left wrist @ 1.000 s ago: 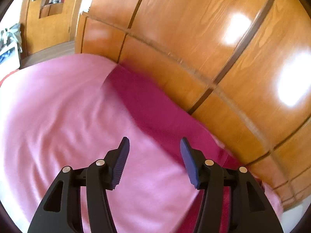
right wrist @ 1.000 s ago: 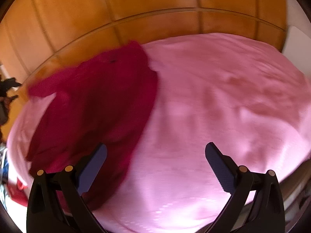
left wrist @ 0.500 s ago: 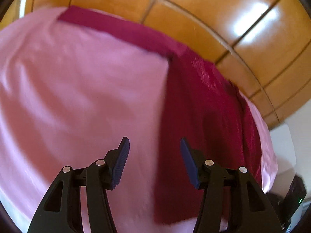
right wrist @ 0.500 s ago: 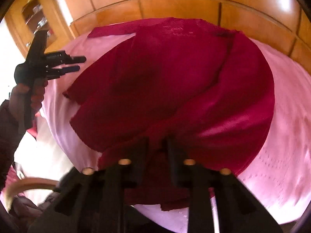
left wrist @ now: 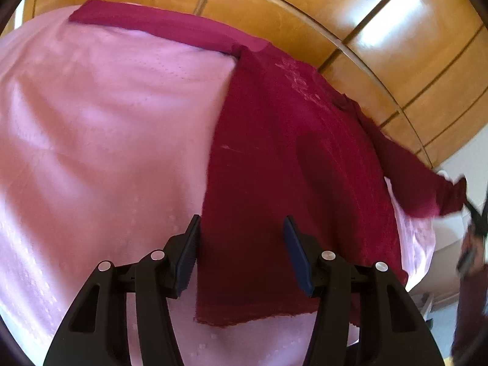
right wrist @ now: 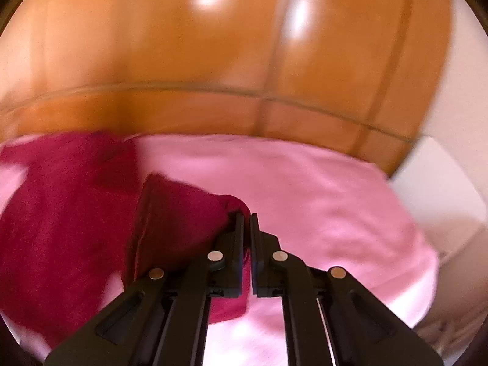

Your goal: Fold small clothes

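A dark red long-sleeved top (left wrist: pixel 289 158) lies spread on the pink sheet (left wrist: pixel 91 137), one sleeve stretched along the far edge of the bed. My left gripper (left wrist: pixel 241 218) hovers open just above the top's left side edge near the hem, its pads touching nothing. In the right wrist view my right gripper (right wrist: pixel 247 216) is shut on the end of the other sleeve (right wrist: pixel 180 213), which hangs lifted off the sheet. That sleeve end (left wrist: pixel 442 198) and the blurred right gripper (left wrist: pixel 474 216) also show at the far right of the left wrist view.
Glossy wooden wardrobe panels (left wrist: pixel 305 9) run right behind the bed. A white piece of furniture (right wrist: pixel 442 183) stands past the bed's right corner. The pink sheet (right wrist: pixel 305 183) lies bare to the right of the top.
My right gripper went from wide open to shut on the sleeve, then pulled it up and out to the right. My left gripper swung down over the top's left edge, near the hem.
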`<state>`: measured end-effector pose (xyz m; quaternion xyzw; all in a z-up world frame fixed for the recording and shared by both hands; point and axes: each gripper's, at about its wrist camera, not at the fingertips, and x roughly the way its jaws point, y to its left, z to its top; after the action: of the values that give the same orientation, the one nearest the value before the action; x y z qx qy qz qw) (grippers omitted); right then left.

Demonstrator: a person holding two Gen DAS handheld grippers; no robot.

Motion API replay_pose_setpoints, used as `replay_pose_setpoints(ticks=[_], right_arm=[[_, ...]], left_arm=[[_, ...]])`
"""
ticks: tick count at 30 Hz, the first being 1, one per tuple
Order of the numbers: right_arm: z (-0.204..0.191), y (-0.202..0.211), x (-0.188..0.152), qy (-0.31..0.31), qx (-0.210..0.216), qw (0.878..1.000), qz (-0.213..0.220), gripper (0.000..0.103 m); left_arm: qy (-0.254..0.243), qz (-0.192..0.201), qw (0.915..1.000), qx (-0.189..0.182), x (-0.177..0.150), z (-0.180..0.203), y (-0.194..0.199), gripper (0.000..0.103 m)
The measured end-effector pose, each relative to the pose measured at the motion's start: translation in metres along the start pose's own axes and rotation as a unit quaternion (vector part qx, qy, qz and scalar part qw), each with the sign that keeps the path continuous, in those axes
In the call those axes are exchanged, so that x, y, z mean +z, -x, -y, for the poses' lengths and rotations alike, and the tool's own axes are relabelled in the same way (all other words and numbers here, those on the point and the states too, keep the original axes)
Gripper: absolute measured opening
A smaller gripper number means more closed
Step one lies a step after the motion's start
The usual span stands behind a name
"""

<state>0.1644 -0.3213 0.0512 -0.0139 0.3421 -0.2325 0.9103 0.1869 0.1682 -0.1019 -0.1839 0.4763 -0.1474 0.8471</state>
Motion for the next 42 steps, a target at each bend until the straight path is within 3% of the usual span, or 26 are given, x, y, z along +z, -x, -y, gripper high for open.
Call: replay_pose_setpoints(ticks=[1, 2, 3, 4, 5, 7, 10, 11, 14, 17, 20, 21, 25, 28, 32, 35, 38, 41, 42], right_arm=[[0.008, -0.008, 0.008, -0.018, -0.018, 1.000, 0.005, 0.015], [0.023, -0.020, 0.017, -0.046, -0.028, 0.999, 0.006, 0.034], [0.036, -0.025, 0.023, -0.067, -0.025, 0.997, 0.005, 0.091], [0.041, -0.027, 0.025, -0.091, -0.017, 0.996, 0.012, 0.099], [0.045, -0.023, 0.022, -0.113, 0.000, 0.993, 0.027, 0.099], [0.041, -0.019, 0.007, -0.114, 0.038, 0.993, 0.007, 0.099], [0.013, -0.016, -0.036, -0.104, 0.162, 0.979, -0.060, 0.098], [-0.010, -0.010, -0.061, -0.099, 0.212, 0.968, -0.091, 0.097], [-0.059, -0.002, -0.114, -0.081, 0.304, 0.936, -0.156, 0.087], [-0.111, 0.001, -0.150, -0.052, 0.362, 0.908, -0.205, 0.079], [-0.140, 0.005, -0.162, -0.027, 0.356, 0.911, -0.207, 0.037], [-0.141, 0.006, -0.161, -0.024, 0.360, 0.909, -0.207, 0.010], [-0.131, 0.019, -0.142, -0.005, 0.362, 0.916, -0.174, 0.008], [-0.099, 0.047, -0.122, -0.005, 0.356, 0.926, -0.126, 0.008], [-0.049, 0.076, -0.110, 0.010, 0.325, 0.942, -0.087, 0.008], [-0.039, 0.068, -0.121, 0.006, 0.313, 0.944, -0.108, 0.008], [-0.042, 0.048, -0.149, 0.006, 0.320, 0.934, -0.159, 0.008], [-0.060, 0.030, -0.173, 0.025, 0.329, 0.922, -0.203, 0.009], [-0.065, 0.027, -0.179, 0.029, 0.328, 0.920, -0.212, 0.016]], left_arm=[[-0.003, 0.000, 1.0000, 0.001, 0.000, 0.002, -0.001, 0.053], [-0.004, -0.001, 1.0000, 0.001, -0.001, 0.003, -0.001, 0.053], [-0.004, -0.002, 1.0000, 0.001, -0.002, 0.004, -0.001, 0.053], [-0.004, -0.004, 1.0000, 0.001, -0.002, 0.004, -0.001, 0.052], [-0.006, -0.005, 1.0000, 0.002, -0.002, 0.004, -0.001, 0.049], [-0.007, -0.010, 0.9999, 0.004, -0.001, 0.002, -0.004, 0.045], [-0.016, -0.017, 0.9997, 0.004, 0.000, 0.003, -0.007, 0.036], [-0.020, -0.019, 0.9996, 0.002, -0.001, 0.004, -0.007, 0.031], [-0.035, -0.020, 0.9992, 0.000, 0.000, 0.010, -0.010, 0.019], [-0.047, -0.016, 0.9988, 0.002, 0.001, 0.017, -0.011, 0.011], [-0.049, -0.004, 0.9988, -0.004, 0.002, 0.021, -0.005, 0.009], [-0.049, 0.001, 0.9988, -0.007, 0.003, 0.022, -0.001, 0.009], [-0.043, 0.030, 0.9981, -0.031, 0.009, 0.026, 0.028, 0.008], [-0.040, 0.049, 0.9964, -0.056, 0.013, 0.030, 0.056, 0.008], [-0.045, 0.044, 0.9940, -0.090, 0.001, 0.038, 0.086, 0.008], [-0.046, 0.023, 0.9942, -0.094, -0.022, 0.040, 0.088, 0.008], [-0.032, -0.022, 0.9962, -0.079, -0.042, 0.033, 0.068, 0.008], [-0.009, -0.048, 0.9978, -0.045, -0.055, 0.017, 0.051, 0.008], [0.001, -0.047, 0.9985, -0.026, -0.057, 0.011, 0.051, 0.008]])
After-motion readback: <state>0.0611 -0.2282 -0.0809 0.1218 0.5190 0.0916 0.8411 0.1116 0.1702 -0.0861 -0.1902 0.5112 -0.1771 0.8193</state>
